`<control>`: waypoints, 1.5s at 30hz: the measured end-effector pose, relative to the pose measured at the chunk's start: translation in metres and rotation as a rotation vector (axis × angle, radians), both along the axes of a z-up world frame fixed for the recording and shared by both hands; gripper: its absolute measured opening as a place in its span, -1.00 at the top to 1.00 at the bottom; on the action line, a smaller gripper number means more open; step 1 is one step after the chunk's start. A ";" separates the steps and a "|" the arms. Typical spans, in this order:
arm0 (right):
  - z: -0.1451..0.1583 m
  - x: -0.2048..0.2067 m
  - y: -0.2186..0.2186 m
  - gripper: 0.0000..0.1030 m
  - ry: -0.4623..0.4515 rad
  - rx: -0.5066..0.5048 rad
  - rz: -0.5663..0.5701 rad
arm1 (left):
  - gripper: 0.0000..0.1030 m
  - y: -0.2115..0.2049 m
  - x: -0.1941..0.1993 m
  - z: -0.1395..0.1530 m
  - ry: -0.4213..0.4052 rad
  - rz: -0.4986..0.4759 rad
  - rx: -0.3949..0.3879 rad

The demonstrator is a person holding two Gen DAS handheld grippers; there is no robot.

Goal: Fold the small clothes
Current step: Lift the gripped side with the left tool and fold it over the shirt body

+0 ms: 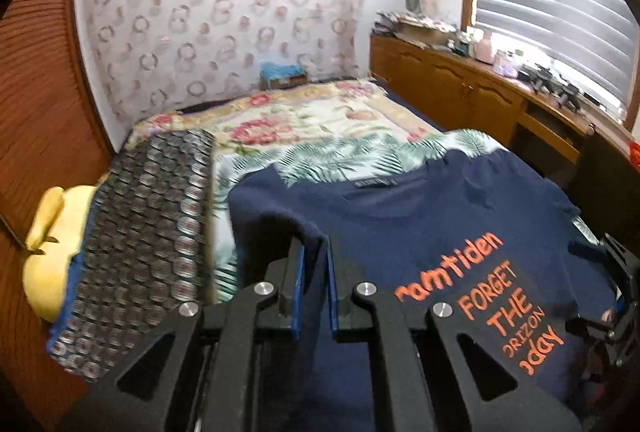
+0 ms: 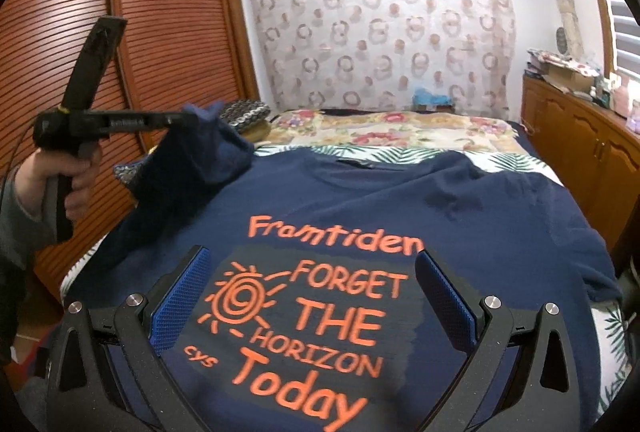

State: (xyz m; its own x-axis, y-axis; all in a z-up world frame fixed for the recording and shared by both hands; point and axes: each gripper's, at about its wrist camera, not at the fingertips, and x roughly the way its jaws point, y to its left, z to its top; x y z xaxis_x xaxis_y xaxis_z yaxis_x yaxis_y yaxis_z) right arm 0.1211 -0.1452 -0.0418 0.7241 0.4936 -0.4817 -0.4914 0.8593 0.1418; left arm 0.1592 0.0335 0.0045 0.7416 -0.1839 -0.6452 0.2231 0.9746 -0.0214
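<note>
Dark blue cotton T-shirt with orange letters (image 2: 360, 216) is spread flat, print up, on bed with leafy and flowery covers (image 2: 400, 131).

Left sleeve of shirt (image 2: 208, 147) is pinched tight in left gripper (image 1: 315, 252); blue pads are shut on cloth, sleeve is lifted off bed.

Right gripper (image 2: 312, 296) is held over print, jaws wide apart, nothing held.

Step in hand, as judged: first side fold.

Next move, as judged: sleeve is carried across toward middle of shirt, laid flat, then let go.
</note>
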 end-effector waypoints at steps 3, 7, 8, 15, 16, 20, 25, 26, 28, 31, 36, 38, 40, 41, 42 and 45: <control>-0.001 0.001 -0.008 -1.00 0.005 0.000 -0.015 | 0.78 -0.011 -0.006 -0.003 0.022 -0.032 -0.020; -0.002 0.004 -0.015 -1.00 0.008 -0.001 -0.032 | 0.57 -0.017 -0.022 0.000 0.008 -0.037 -0.024; -0.001 0.005 -0.015 -1.00 0.009 -0.002 -0.033 | 0.56 -0.015 -0.027 0.001 0.005 -0.037 -0.033; 0.004 0.007 -0.011 -1.00 -0.005 -0.038 -0.029 | 0.17 0.001 -0.053 -0.004 -0.012 0.005 -0.013; 0.004 0.008 -0.010 -1.00 -0.005 -0.040 -0.027 | 0.08 0.003 -0.056 -0.007 -0.010 0.009 -0.012; 0.007 0.014 -0.003 -1.00 -0.003 -0.058 -0.002 | -0.09 0.010 -0.069 -0.024 0.001 0.035 0.009; 0.013 0.027 0.008 -0.95 -0.002 -0.087 0.036 | -0.10 0.023 -0.082 -0.049 0.036 0.071 0.007; 0.014 0.030 0.011 -0.95 0.000 -0.093 0.044 | -0.10 0.026 -0.084 -0.053 0.045 0.076 -0.002; 0.014 0.038 0.017 -0.93 0.008 -0.101 0.062 | -0.10 0.033 -0.088 -0.061 0.058 0.088 -0.013; 0.014 0.054 0.033 -0.90 0.031 -0.115 0.098 | -0.14 0.040 -0.092 -0.068 0.063 0.116 -0.015; 0.009 0.081 0.067 -0.89 0.067 -0.153 0.138 | -0.19 0.052 -0.100 -0.075 0.059 0.143 -0.037; 0.004 0.093 0.081 -0.89 0.087 -0.168 0.144 | -0.21 0.053 -0.102 -0.076 0.055 0.148 -0.042; -0.005 0.108 0.100 -0.89 0.114 -0.187 0.141 | -0.25 0.053 -0.104 -0.078 0.055 0.149 -0.047; -0.008 0.112 0.105 -0.89 0.124 -0.195 0.140 | -0.25 0.053 -0.105 -0.078 0.056 0.149 -0.048; -0.013 0.119 0.114 -0.89 0.136 -0.210 0.137 | -0.26 0.054 -0.106 -0.079 0.056 0.148 -0.048; -0.030 0.133 0.132 -0.89 0.173 -0.259 0.128 | -0.27 0.055 -0.109 -0.080 0.054 0.149 -0.043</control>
State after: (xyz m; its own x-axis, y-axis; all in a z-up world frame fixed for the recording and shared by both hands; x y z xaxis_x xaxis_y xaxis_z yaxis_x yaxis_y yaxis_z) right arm 0.2538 -0.0130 -0.0716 0.5607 0.4203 -0.7134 -0.5853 0.8107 0.0177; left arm 0.0505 0.0886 -0.0752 0.7273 -0.1026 -0.6786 0.0730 0.9947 -0.0721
